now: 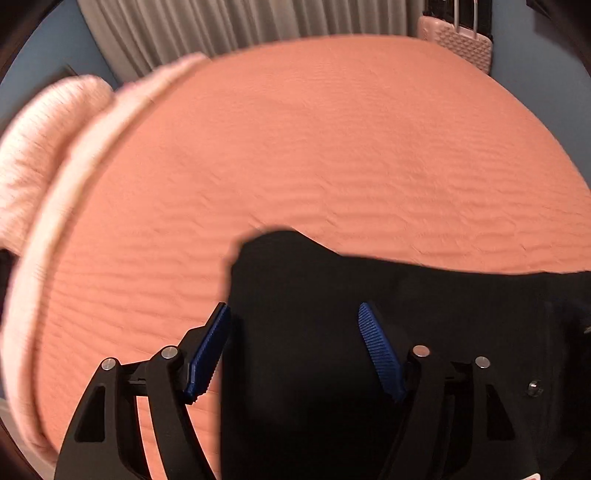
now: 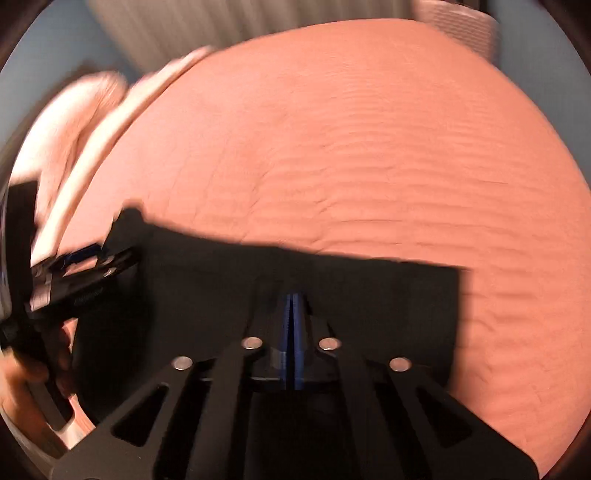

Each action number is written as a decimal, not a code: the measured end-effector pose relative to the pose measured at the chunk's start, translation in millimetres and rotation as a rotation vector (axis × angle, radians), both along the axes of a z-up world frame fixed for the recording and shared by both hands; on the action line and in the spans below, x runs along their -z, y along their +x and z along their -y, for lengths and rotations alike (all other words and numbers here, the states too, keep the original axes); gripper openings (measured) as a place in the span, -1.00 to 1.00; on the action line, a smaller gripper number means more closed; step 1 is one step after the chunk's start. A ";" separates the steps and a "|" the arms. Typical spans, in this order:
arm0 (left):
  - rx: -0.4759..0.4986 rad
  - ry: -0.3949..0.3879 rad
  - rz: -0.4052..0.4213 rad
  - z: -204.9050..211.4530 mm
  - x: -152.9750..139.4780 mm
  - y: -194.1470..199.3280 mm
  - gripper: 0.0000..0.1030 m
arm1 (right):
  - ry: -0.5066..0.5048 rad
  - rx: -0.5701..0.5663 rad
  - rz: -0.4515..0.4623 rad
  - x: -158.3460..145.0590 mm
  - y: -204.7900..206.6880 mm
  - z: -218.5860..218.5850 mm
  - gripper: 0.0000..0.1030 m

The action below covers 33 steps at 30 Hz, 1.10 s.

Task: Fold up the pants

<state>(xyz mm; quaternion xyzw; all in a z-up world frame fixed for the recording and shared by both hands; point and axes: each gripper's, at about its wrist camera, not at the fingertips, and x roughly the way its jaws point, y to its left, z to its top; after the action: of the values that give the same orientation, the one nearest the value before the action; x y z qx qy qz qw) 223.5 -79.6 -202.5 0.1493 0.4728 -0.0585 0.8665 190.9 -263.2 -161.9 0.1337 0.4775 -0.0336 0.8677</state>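
Observation:
Black pants (image 1: pixel 369 295) lie on a salmon-orange bed cover (image 1: pixel 314 147). In the left wrist view my left gripper (image 1: pixel 293 325) is open, its blue pads (image 1: pixel 380 350) wide apart over the pants' left edge, nothing between them. In the right wrist view the pants (image 2: pixel 369 295) spread across the lower half. My right gripper (image 2: pixel 292 299) has its blue pads pressed together; black fabric lies around the tips, so it looks shut on the pants. The left gripper also shows at the left edge of the right wrist view (image 2: pixel 85 258), held by a hand.
Pale pink pillows (image 1: pixel 40 147) lie at the bed's left side. A pink suitcase (image 1: pixel 458 40) stands beyond the far right corner. Grey curtains (image 1: pixel 240 22) hang behind the bed. The orange cover (image 2: pixel 351 147) stretches far ahead of both grippers.

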 end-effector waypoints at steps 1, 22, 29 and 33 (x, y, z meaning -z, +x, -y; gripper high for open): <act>-0.002 -0.012 0.022 -1.2 -7.2 0.1 0.31 | -0.004 -0.025 0.014 -3.5 -2.9 -7.1 -0.87; 0.001 0.045 -0.051 -66.2 11.0 -133.1 0.40 | -0.147 -0.098 -0.099 23.7 -132.6 -53.4 -0.97; -0.036 0.059 -0.049 -79.1 -3.1 -151.5 0.40 | -0.234 -0.126 -0.085 15.4 -145.0 -63.5 -0.87; 0.013 0.182 -0.057 -67.8 13.7 -156.7 0.43 | -0.032 0.028 -0.124 31.3 -176.4 -18.1 -0.89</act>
<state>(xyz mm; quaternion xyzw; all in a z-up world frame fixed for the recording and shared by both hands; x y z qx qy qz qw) 66.8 -11.9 -216.3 0.2289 0.4995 -0.0249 0.8352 14.5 -245.1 -193.2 0.1240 0.5277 -0.0618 0.8380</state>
